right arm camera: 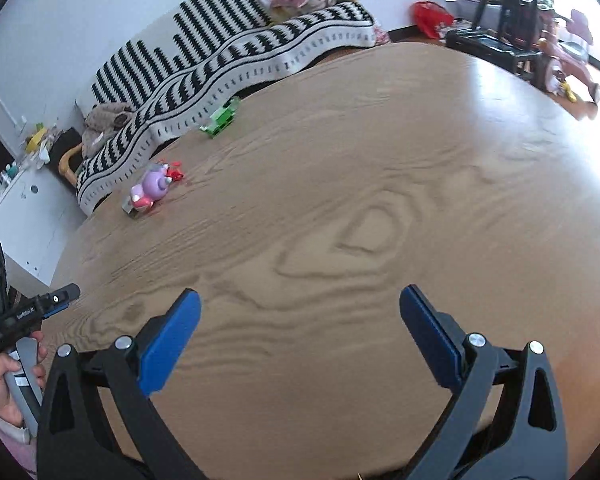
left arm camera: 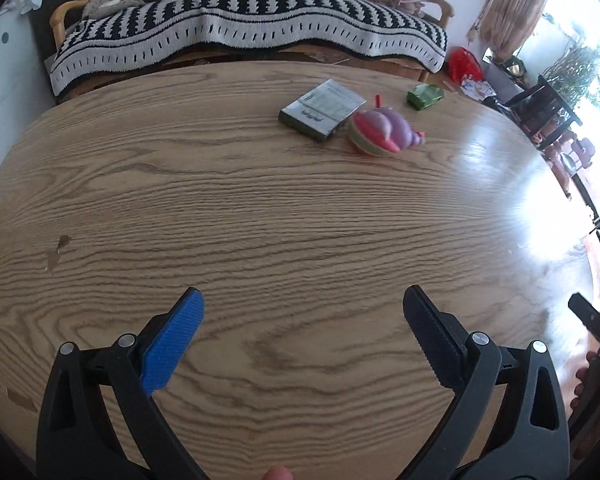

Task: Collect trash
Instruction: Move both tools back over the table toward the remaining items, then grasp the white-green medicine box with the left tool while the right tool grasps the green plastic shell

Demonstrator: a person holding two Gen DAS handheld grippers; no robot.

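Observation:
On the far side of the wooden table (left arm camera: 260, 208) lie a flat grey-and-white carton (left arm camera: 322, 110), a pink and purple plastic toy (left arm camera: 382, 132) beside it, a small red piece (left arm camera: 378, 101) and a crumpled green wrapper (left arm camera: 425, 96). My left gripper (left arm camera: 304, 312) is open and empty, well short of them above the near table. My right gripper (right arm camera: 300, 316) is open and empty over the table (right arm camera: 380, 200). In the right wrist view the toy (right arm camera: 152, 188) and green wrapper (right arm camera: 220, 120) lie far off at the left. The left gripper's body (right arm camera: 24, 312) shows at the left edge.
A sofa with a black-and-white striped blanket (left arm camera: 240, 20) runs behind the table. A red bag (left arm camera: 464, 64) and dark wooden chairs (left arm camera: 540, 108) stand at the right by a bright window. A white cabinet (right arm camera: 24, 216) stands at the left.

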